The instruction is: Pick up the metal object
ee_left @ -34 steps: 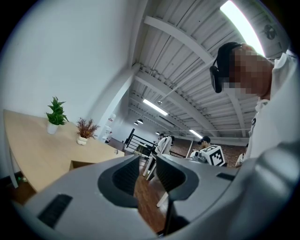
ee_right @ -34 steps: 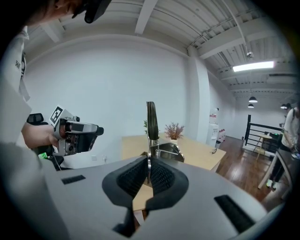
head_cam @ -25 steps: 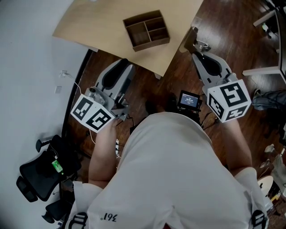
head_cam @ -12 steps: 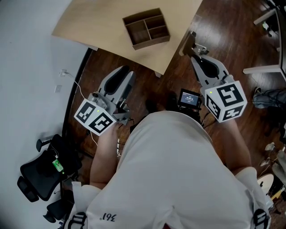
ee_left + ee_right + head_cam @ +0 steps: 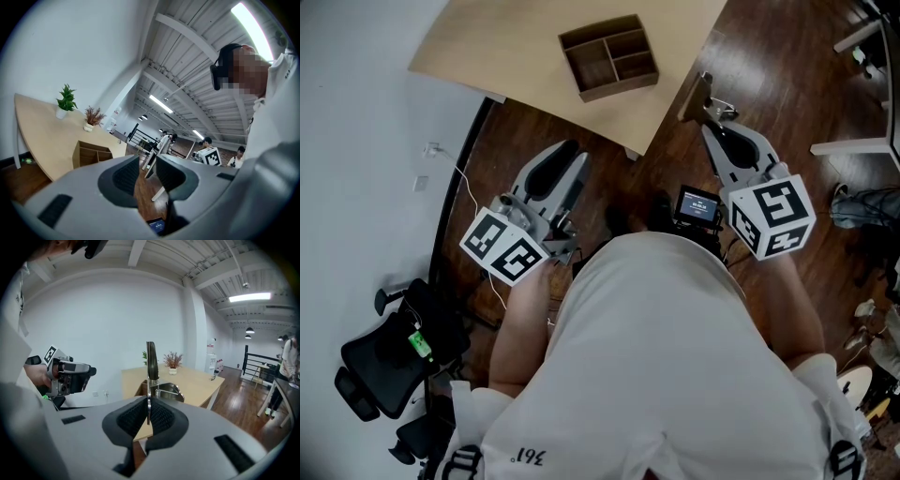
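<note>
Right gripper (image 5: pixel 148 409), held forward at two o'clock, is clamped tight on the metal object (image 5: pixel 151 363), a thin piece standing straight out of its jaws just off the table (image 5: pixel 516 52) edge. Left gripper (image 5: pixel 147 168), at nine o'clock, jaws apart, nothing between. Shirt (image 5: pixel 656 375) at six o'clock: upside-down digits, seemingly 361.

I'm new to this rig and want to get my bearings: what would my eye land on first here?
The right gripper, near the pale table's edge, is shut on a thin metal object that stands up between its jaws. The left gripper is held over the dark wooden floor, jaws apart and empty. Beyond them, a divided wooden box sits on the table.
</note>
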`<state>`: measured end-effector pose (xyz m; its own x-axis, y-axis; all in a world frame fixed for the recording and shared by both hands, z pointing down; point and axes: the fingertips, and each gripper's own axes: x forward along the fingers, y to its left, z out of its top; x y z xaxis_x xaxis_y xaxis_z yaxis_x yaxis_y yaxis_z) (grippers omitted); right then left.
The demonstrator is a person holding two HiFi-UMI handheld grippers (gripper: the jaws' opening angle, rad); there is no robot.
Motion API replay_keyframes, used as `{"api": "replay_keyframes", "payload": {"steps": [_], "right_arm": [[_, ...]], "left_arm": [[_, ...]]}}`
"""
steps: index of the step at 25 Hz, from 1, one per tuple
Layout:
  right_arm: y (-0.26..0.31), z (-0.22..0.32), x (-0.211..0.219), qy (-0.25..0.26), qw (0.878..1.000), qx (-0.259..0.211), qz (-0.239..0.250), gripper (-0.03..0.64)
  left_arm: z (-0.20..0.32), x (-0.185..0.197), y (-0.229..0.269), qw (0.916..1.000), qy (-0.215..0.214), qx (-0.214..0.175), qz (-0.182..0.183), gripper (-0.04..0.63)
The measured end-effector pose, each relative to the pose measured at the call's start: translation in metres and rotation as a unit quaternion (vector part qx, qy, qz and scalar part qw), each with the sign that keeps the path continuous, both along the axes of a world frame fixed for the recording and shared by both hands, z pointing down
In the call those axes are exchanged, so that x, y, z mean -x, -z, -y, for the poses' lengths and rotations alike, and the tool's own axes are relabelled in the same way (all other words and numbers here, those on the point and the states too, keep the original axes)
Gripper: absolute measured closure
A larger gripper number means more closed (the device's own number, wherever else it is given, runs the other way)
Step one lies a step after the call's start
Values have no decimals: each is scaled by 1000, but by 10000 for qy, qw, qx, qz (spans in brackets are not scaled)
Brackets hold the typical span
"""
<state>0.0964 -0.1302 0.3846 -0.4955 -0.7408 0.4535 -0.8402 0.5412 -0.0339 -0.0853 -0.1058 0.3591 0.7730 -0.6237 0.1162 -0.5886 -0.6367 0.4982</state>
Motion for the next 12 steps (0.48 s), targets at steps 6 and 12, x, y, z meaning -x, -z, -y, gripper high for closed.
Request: {"api": "replay_keyframes", "payload": {"steps": [6,12], "right_arm": [[-6,0,3,17,10000,79,-8,612],[-6,2,4,19,10000,62,-14,612]], "left_arm": [[-1,-1,-2,10000,-24,45,-3,505],[-1,0,-3,10000,-25,42,-2,505]]}}
